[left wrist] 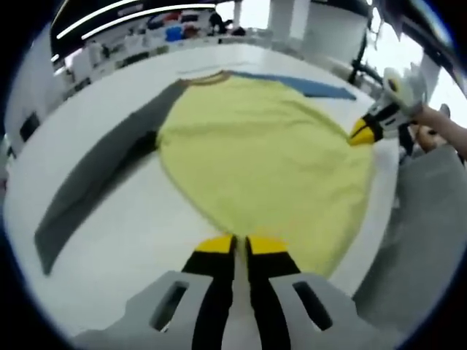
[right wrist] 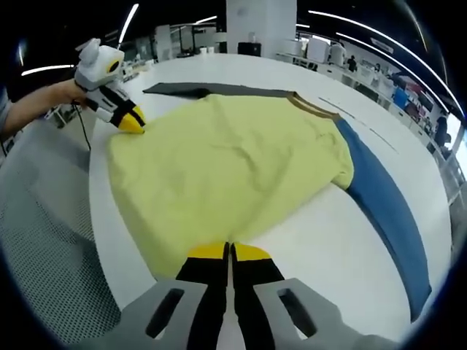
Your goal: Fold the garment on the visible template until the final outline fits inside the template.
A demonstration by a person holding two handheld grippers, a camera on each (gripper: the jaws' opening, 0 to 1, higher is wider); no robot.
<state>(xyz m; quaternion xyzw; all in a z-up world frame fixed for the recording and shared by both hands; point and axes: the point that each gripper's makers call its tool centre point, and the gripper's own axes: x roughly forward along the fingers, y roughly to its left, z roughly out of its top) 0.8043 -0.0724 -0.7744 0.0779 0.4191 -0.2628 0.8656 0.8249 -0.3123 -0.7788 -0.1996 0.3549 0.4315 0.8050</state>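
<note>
pinching the yellow garment (right wrist: 233,168) hem, left tool (left wrist: 239,244) and right tool (right wrist: 228,251) sit clenched on it.

- Garment (right wrist: 233,168): pale yellow body, brown neck band.
- Sleeve (left wrist: 95,182): dark grey.
- Other sleeve (right wrist: 383,211): blue.
- Table (right wrist: 321,240): white.
- Gripper (left wrist: 241,244) tips: yellow, black behind.

Big open lab or workshop hall — long ceiling light strips (right wrist: 365,25) far ahead of my jaws, white pillar (right wrist: 260,25) straight beyond, cluttered benches (left wrist: 157,33) along far edge — wide white table (right wrist: 321,226) under my jaws.
</note>
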